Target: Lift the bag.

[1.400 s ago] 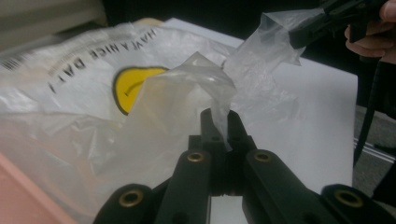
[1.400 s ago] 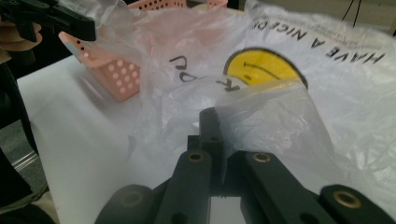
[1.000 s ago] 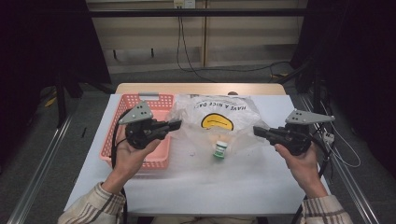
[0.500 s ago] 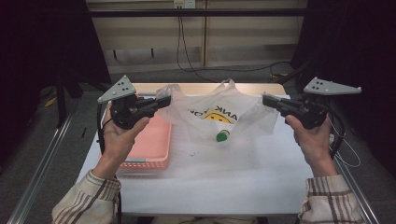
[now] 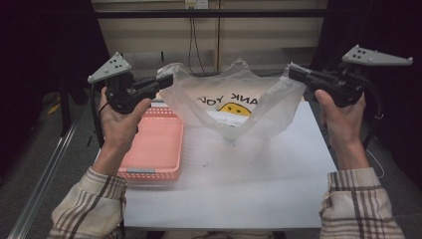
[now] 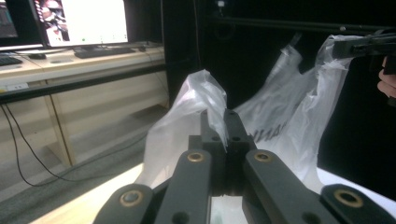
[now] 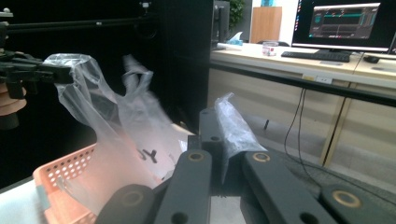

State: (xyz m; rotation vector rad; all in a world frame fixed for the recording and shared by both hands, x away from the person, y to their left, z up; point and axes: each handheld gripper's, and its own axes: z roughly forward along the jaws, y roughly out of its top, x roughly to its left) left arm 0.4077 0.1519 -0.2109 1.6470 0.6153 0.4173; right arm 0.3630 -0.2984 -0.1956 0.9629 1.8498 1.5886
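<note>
A clear plastic bag [image 5: 234,102] with a yellow smiley face and dark lettering hangs in the air over the white table [image 5: 249,184]. My left gripper [image 5: 168,78] is shut on the bag's left edge. My right gripper [image 5: 292,71] is shut on its right edge. The bag sags between them, with its low point just above the table. In the left gripper view the film [image 6: 205,100] is pinched between my closed jaws, and the other gripper [image 6: 362,45] holds the far edge. In the right gripper view a crumpled fold [image 7: 233,128] sticks up from my closed jaws.
A salmon-pink perforated basket [image 5: 154,149] lies on the table's left part, below my left hand. Dark curtains stand on both sides, with a wooden wall panel and cables behind. Desks with monitors [image 7: 348,23] stand farther off.
Both hands have risen and spread apart, lifting the bag off the table. The small green-capped bottle seen on the table earlier is out of sight now.
</note>
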